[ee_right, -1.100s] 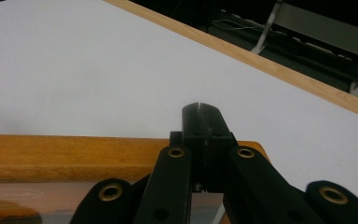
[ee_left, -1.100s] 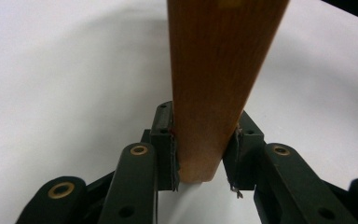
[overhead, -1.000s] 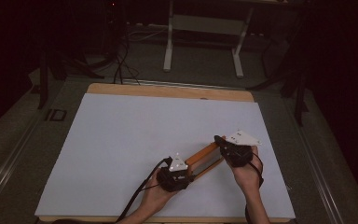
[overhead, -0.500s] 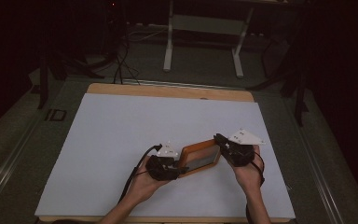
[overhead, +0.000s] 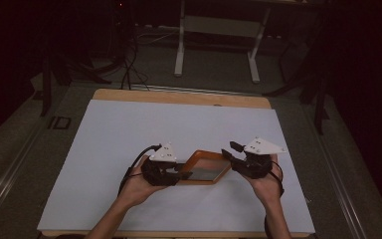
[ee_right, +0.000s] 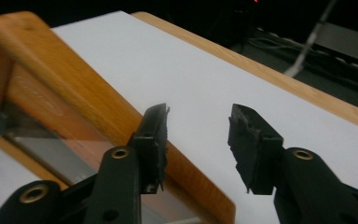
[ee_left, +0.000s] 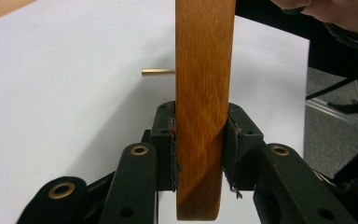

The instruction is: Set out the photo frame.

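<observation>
A wooden picture frame (overhead: 214, 158) with a dark pane is held low over the white sheet (overhead: 129, 134), between the two hands. My left gripper (overhead: 183, 175) is shut on the frame's left edge; in the left gripper view both pads (ee_left: 235, 140) press the frame's wooden rail (ee_left: 205, 56). A thin brass pin (ee_left: 157, 72) sticks out from behind that rail. My right gripper (overhead: 230, 152) sits at the frame's right corner and its jaws have just been opening. In the right gripper view the right gripper (ee_right: 199, 127) stands open with nothing between its jaws, the frame (ee_right: 65, 98) just left of them.
The white sheet covers a wooden tabletop (overhead: 179, 96) whose far edge shows bare. Beyond it stand a white table stand (overhead: 218, 30) and cables (overhead: 129, 69) on the dark floor. A small black label (overhead: 59, 122) lies left of the table.
The left hand has risen and shifted left with the frame, which has turned from edge-on to show its pane. The right gripper's jaws have come apart and let go of the frame.
</observation>
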Available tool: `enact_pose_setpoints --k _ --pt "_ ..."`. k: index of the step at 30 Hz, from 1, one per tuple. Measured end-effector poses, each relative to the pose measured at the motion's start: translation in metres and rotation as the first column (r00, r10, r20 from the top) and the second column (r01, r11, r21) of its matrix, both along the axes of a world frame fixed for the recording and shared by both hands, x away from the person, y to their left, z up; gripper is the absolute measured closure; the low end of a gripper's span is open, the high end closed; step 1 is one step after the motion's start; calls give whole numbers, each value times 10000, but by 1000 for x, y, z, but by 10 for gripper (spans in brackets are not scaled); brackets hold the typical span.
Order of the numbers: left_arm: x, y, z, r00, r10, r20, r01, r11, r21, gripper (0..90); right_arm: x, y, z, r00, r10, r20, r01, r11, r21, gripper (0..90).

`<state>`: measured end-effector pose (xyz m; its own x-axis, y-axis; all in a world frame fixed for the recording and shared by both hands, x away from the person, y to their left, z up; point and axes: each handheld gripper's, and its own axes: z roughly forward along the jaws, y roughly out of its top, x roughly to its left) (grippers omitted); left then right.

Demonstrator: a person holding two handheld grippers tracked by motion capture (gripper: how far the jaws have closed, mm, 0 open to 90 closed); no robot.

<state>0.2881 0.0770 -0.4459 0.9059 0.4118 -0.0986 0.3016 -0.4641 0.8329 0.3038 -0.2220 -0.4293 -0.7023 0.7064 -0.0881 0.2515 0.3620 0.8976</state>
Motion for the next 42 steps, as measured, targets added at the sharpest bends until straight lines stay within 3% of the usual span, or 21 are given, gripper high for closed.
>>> enact_pose_setpoints --k 6,11,17,18,20,26,29,31,34,37,42 --pt "2 13 7 10000 -10 -5 10 9992 -388 691 -3 0 4 9955 944 -61 -942 9951 305 518" --pt "0 16 11 9994 -283 206 290 9990 -336 691 -2 7 0 9690 2421 -485 -2404 9699 379 421" --pt "-3 15 12 9953 -775 572 788 9967 -196 689 3 31 -9 9374 3397 -769 -3421 9394 -202 329" --pt "-3 16 12 9953 -772 590 785 9967 -197 689 3 33 -11 9356 3440 -789 -3469 9375 -259 352" --pt "-1 18 11 9959 -695 586 710 9972 -242 687 3 35 -13 9240 3734 -821 -3773 9254 -372 424" --pt "7 25 6 9993 -80 360 106 9973 -730 627 -1 29 -9 9127 4031 -663 -4071 9112 -638 586" --pt "11 28 3 9986 424 313 -389 9937 -1055 579 -3 28 -9 9055 4206 -560 -4238 9029 -717 650" --pt "15 32 1 9982 594 112 -571 9877 -1455 548 -4 29 -8 9097 4126 -464 -4152 9054 -889 661" --pt "18 38 -1 9964 847 -67 -846 9813 -1730 486 -5 29 -7 9140 4041 -367 -4055 9068 -1149 678" --pt "21 42 -2 9949 987 -221 -1011 9768 -1889 433 -4 25 -8 9196 3904 -436 -3929 9135 -1056 681" --pt "26 45 -8 9930 1078 -489 -1159 9697 -2149 362 -3 19 -9 9206 3867 -538 -3903 9155 -979 682"
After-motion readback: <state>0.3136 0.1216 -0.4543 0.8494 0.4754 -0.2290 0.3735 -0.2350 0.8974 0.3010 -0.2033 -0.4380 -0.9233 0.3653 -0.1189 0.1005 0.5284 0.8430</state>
